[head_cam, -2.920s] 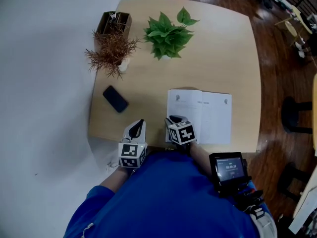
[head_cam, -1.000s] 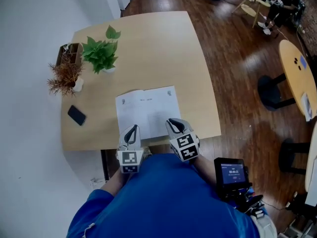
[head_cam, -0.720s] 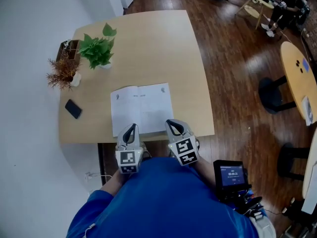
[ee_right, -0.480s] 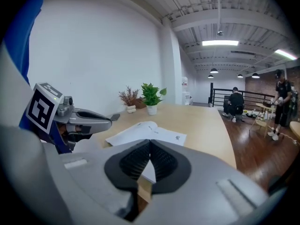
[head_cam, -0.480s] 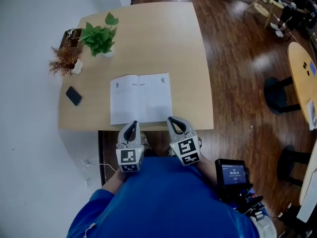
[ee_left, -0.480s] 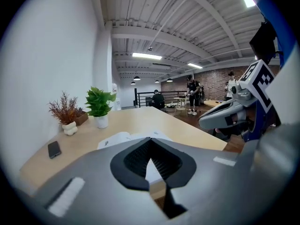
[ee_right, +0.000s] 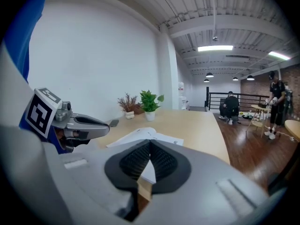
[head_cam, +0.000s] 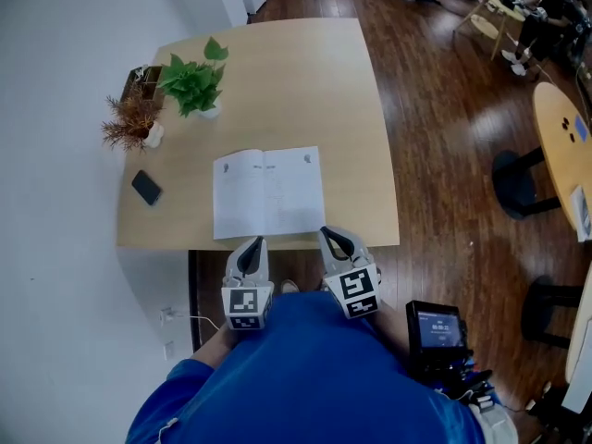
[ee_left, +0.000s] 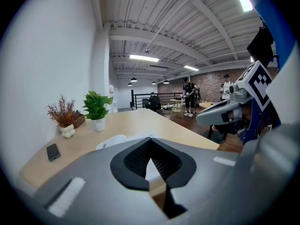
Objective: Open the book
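Your left gripper and right gripper each have their jaws pressed together with nothing between them. Both hang just short of the near edge of the table, over the floor rather than the tabletop. The book lies just ahead of the two grippers, roughly centred between them and touched by neither. It rests flat, with two white pages spread face up and the centre fold running away from you. A phone sits ahead and to the left of your left gripper. Judging by the spread, settled pages, the opening looks complete and no step appears to be left.
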Tool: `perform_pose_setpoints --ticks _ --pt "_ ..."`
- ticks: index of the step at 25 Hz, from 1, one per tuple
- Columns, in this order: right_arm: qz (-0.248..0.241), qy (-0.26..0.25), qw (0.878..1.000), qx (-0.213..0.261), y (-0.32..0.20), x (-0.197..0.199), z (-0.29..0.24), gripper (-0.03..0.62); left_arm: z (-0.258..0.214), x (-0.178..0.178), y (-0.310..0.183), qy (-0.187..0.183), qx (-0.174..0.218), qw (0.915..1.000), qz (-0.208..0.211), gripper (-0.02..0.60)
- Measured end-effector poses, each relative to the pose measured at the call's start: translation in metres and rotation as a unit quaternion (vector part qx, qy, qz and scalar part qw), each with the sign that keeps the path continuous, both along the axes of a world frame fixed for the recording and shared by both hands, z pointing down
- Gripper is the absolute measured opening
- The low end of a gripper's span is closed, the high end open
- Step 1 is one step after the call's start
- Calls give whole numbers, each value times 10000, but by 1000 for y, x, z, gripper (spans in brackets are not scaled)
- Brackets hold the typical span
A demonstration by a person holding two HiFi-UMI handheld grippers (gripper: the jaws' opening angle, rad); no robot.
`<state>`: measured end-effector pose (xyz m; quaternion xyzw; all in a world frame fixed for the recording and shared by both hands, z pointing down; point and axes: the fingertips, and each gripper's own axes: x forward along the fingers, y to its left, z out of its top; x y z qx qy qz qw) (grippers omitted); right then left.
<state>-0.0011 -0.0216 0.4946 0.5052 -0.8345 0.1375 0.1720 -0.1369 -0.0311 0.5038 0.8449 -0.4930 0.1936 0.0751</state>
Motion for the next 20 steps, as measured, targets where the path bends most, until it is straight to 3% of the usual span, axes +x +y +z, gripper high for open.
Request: perform_pose_setpoints --ticks 20 --pt "289 47 9993 222 13 -18 -23 2 -6 -21 8 310 -46 9994 124 6"
